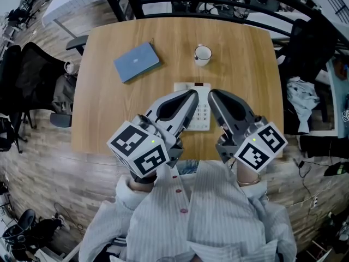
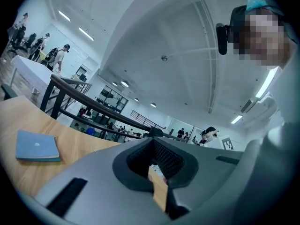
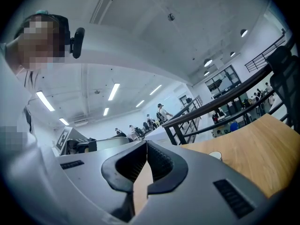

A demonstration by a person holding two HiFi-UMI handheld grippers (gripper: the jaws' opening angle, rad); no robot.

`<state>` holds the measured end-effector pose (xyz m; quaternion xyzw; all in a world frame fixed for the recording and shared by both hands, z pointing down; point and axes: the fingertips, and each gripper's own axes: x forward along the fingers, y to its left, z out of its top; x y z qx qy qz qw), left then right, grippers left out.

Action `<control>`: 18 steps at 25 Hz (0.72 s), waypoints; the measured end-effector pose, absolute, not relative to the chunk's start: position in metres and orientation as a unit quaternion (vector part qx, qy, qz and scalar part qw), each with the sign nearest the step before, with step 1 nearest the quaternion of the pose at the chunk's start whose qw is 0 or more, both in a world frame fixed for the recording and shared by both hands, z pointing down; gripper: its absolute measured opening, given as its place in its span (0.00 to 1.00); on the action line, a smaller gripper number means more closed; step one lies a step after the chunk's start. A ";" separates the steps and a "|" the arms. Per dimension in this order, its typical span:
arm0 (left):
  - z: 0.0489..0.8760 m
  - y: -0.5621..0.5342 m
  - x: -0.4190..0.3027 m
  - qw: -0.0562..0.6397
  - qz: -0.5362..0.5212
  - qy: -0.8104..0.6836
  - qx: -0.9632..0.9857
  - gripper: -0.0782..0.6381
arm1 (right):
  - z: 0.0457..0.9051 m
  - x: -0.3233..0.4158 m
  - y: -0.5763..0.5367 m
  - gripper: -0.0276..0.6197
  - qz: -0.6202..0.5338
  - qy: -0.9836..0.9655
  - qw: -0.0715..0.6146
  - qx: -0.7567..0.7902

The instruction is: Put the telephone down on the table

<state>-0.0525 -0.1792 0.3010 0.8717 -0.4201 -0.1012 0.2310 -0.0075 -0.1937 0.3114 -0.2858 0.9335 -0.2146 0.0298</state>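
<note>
Step in hand: the placement itself appears to be finished.

1. The white desk telephone [image 1: 201,113] lies flat on the wooden table [image 1: 109,119], near the front edge and between the 2 tools. Its keypad faces up. Whether a handset sits on it cannot be told.
2. Left tool [image 1: 191,95]: jaws fully together, nothing between the pads. In the head view it overlaps the telephone's left edge; contact cannot be confirmed.
3. Right tool [image 1: 216,95]: jaws fully together, nothing held. It stands just beside the telephone's right edge.
4. Also on the table, well apart from the telephone: a blue notebook [image 1: 136,61] and a white mug [image 1: 203,54].

Assessment: with the telephone resting on the table and both tools empty, no grip remains to release. The next move calls only for drawing both tools back toward the person without nudging the telephone. Any further handling would require the jaws to part first.
</note>
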 end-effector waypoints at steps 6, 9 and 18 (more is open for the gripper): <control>0.305 -0.179 -0.048 0.225 -0.094 -0.422 0.873 0.12 | 0.314 -0.006 -0.193 0.10 -0.215 0.934 0.026 -0.282; 0.306 -0.180 -0.047 0.226 -0.092 -0.422 0.873 0.12 | 0.316 -0.003 -0.193 0.10 -0.221 0.932 0.028 -0.286; 0.310 -0.181 -0.049 0.224 -0.087 -0.419 0.876 0.12 | 0.319 -0.006 -0.195 0.10 -0.223 0.930 0.024 -0.292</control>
